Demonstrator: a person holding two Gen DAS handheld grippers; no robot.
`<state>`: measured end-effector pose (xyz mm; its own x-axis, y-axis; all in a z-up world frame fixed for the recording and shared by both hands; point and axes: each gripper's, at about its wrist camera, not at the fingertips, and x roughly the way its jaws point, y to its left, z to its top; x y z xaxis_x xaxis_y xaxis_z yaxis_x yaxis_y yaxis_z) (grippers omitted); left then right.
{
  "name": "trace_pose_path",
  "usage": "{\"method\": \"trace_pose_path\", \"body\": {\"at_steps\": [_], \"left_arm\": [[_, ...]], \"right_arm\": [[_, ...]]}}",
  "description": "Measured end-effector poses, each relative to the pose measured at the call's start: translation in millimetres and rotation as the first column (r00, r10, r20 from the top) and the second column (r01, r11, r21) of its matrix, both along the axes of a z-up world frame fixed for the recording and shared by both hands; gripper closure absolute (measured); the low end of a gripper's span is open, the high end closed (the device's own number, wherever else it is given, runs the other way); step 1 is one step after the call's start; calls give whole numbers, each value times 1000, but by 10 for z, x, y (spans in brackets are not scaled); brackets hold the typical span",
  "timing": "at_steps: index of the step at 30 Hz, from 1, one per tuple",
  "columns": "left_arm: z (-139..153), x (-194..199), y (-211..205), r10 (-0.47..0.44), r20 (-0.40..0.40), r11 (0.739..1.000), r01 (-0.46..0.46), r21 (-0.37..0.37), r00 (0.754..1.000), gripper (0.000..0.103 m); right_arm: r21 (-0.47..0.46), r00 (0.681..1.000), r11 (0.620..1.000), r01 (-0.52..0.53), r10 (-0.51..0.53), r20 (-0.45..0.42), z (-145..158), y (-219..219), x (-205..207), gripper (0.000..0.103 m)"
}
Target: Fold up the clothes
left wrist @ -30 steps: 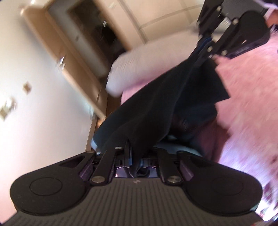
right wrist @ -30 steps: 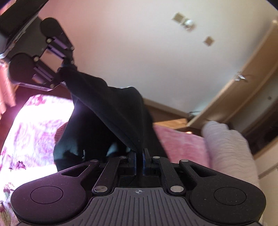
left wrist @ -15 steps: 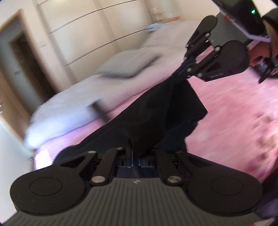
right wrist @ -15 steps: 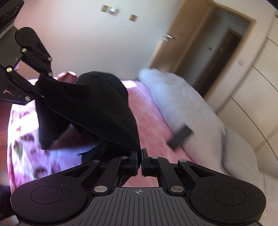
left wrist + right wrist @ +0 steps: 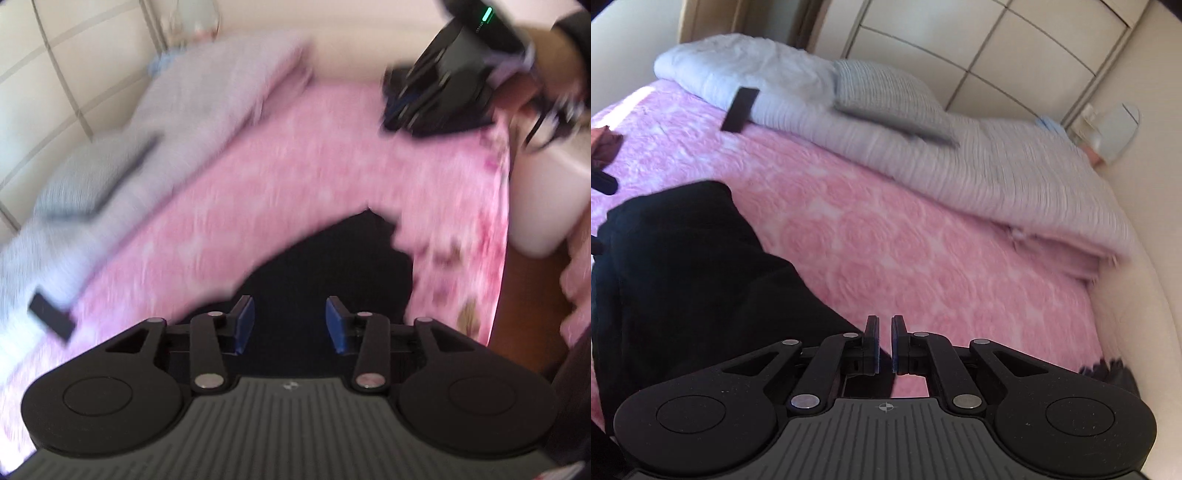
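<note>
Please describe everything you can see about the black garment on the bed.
The black garment is soft, dark, plain cloth, lying crumpled on the pink bedspread near its edge. No buttons or print show. In the left wrist view it lies just ahead of the open left gripper. The right gripper is beside it, jaws slightly apart; neither holds it.

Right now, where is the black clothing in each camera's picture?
Left wrist view: the black clothing lies low in the middle, just beyond the open left hand-held gripper.
Right wrist view: it fills the lower left, on the pink bedspread.
Shared landmark: the grey pillow on the white duvet.
</note>
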<state>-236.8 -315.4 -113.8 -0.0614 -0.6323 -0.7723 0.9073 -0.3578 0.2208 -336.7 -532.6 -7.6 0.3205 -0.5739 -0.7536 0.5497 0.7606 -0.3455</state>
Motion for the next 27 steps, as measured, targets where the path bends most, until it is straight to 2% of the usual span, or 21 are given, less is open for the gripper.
{"method": "trace_pose_path", "body": {"at_steps": [4, 7, 10, 11, 13, 15, 19, 22, 25, 27], "left_arm": [[-373, 279, 215, 55, 48, 991, -61, 116, 997, 62], [-494, 485, 393, 66, 52, 985, -73, 155, 996, 62], [-529, 563, 350, 35, 23, 988, -38, 149, 999, 61], [-553, 576, 319, 20, 5, 989, -21, 146, 1000, 61], [-678, 456, 172, -34, -2, 989, 33, 147, 999, 61], [-763, 249, 5, -111, 26, 985, 106, 139, 993, 61], [-782, -137, -438, -201, 17, 974, 198, 109, 980, 61], [-853, -457, -801, -211, 4, 972, 209, 109, 977, 57], [-1021, -825, -1196, -189, -2, 971, 188, 147, 982, 51], [-1171, -1104, -1440, -173, 3, 970, 170, 175, 985, 45]], "right_arm": [[92, 998, 994, 52, -49, -34, -250, 129, -135, 99], [177, 995, 979, 100, -96, -27, -378, 209, -169, 99], [288, 988, 946, 146, -154, 5, -668, 165, -81, 99], [296, 986, 942, 157, -164, -3, -719, 170, -60, 99], [291, 984, 940, 179, -179, -27, -791, 193, -23, 99], [307, 982, 934, 183, -185, -24, -854, 203, -79, 99], [337, 979, 921, 195, -202, -16, -961, 202, -245, 100], [317, 963, 913, 258, -267, -15, -1022, 71, -518, 99], [277, 953, 914, 298, -300, -35, -1130, -89, -821, 98], [291, 947, 903, 317, -318, -43, -1232, -268, -1061, 94]]}}
